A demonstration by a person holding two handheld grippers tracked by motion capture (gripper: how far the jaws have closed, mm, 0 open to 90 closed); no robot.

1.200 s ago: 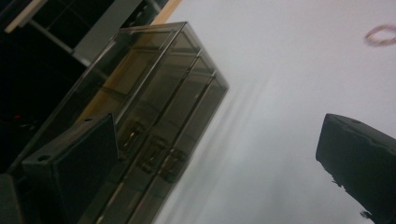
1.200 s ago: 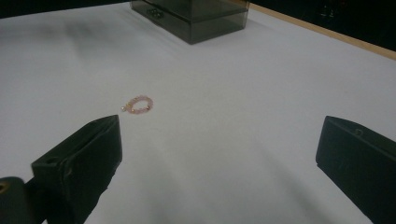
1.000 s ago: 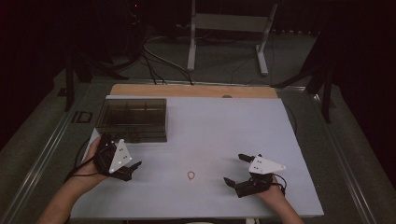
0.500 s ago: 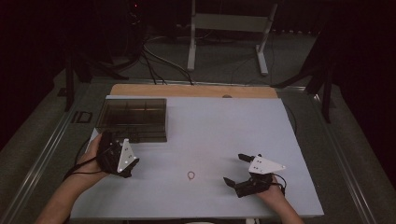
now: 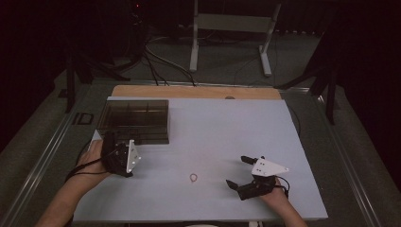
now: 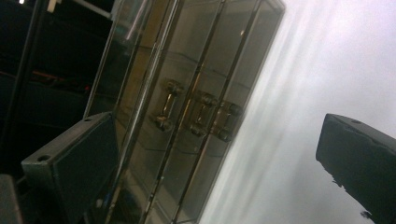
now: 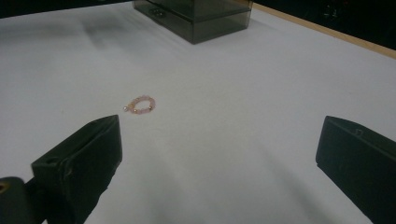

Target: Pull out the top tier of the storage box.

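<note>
A small pink bead bracelet (image 5: 194,178) lies on the white table (image 5: 227,127), near the front middle. In the right gripper view the bracelet (image 7: 140,105) sits ahead and to the left of the jaws. My right gripper (image 5: 236,170) rests to the right of it, open and holding nothing (image 7: 219,144). A dark see-through box (image 5: 135,120) stands at the back left. My left gripper (image 5: 116,150) is just in front of that box, rolled sideways, open (image 6: 212,140), and faces the box front (image 6: 187,116) with its small metal handles.
A wooden strip (image 5: 198,91) runs along the table's far edge. Cables and a metal stand (image 5: 231,28) sit on the floor beyond. Bare white table spreads between the two grippers and to the right of the box.
My left gripper has turned and shifted toward the front of the box. The right gripper and the bracelet have stayed in place.
</note>
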